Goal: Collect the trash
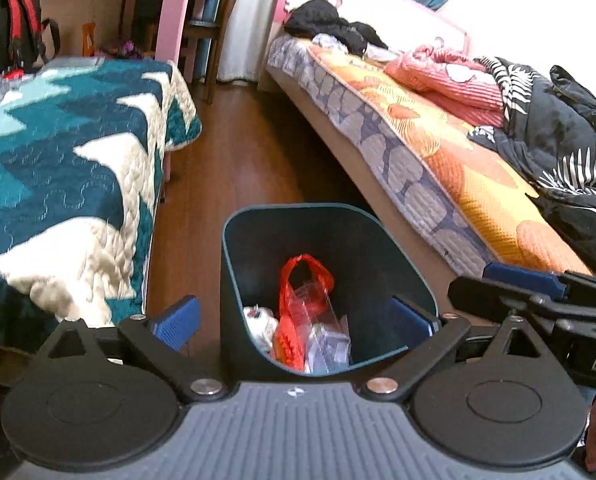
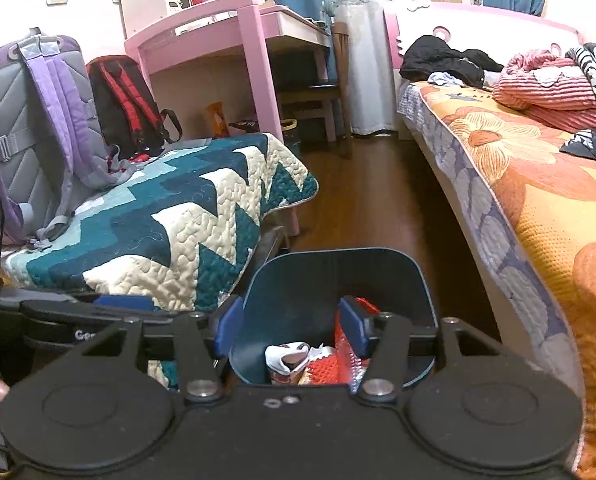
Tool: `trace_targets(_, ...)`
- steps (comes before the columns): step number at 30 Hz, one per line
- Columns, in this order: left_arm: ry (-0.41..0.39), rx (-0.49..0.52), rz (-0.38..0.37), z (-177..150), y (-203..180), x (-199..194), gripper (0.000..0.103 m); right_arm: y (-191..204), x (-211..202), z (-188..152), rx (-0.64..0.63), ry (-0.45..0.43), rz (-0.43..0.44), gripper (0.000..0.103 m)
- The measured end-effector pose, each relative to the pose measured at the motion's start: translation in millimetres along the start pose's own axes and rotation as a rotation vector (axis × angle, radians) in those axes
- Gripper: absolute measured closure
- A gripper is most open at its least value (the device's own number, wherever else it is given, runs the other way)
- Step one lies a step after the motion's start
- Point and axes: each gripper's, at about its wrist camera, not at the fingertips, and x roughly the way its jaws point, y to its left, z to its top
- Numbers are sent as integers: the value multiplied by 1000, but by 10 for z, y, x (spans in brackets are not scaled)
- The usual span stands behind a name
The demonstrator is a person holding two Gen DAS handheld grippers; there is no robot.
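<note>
A dark blue trash bin stands on the wooden floor between two beds. It holds a red plastic bag, clear wrappers and white scraps. My left gripper is open and empty, its blue pads spread wide just above the bin's near rim. My right gripper is open and empty too, hovering over the same bin, with red and white trash visible below it. The right gripper's blue fingers show at the right edge of the left wrist view.
A bench with a teal and cream quilt is at the left, carrying a purple backpack and a black and red one. A bed with an orange floral cover and piled clothes is at the right. A pink desk stands behind.
</note>
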Motion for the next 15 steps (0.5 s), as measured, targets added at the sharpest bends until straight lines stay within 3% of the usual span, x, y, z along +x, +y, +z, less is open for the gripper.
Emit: trace_targets(15,-53,33,9,-22,-135,-132,2,-67,-66,-41,-8,-26,-68,49)
